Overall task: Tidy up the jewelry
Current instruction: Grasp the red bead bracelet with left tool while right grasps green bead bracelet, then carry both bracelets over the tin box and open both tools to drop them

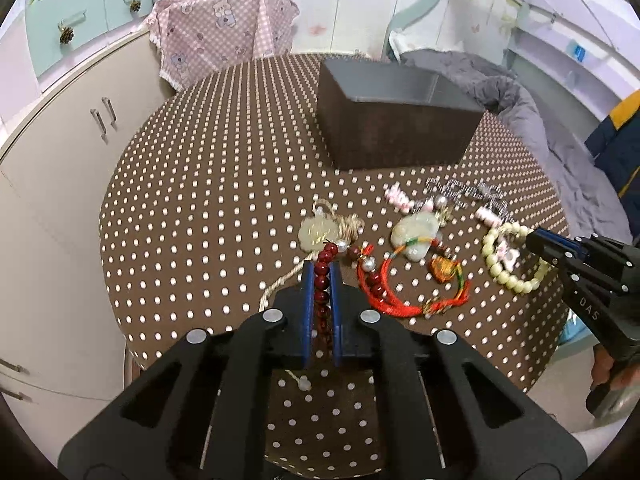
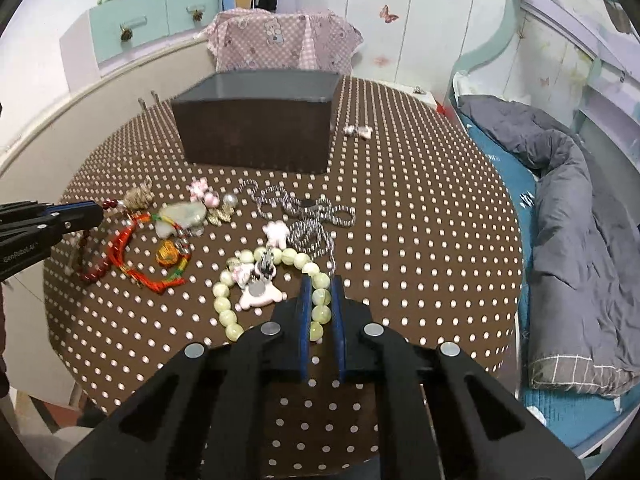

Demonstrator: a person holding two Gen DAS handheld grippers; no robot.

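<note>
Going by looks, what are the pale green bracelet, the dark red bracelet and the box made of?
Pale green bracelet: glossy milky round beads, probably jade-like stone or glass. Dark red bracelet: shiny translucent beads, perhaps glass or resin. Box: matte dark brown walls, likely board or wood; unclear.

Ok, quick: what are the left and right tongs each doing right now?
Left tongs: shut on the dark red bead bracelet.
Right tongs: shut on the pale green bead bracelet.
</note>
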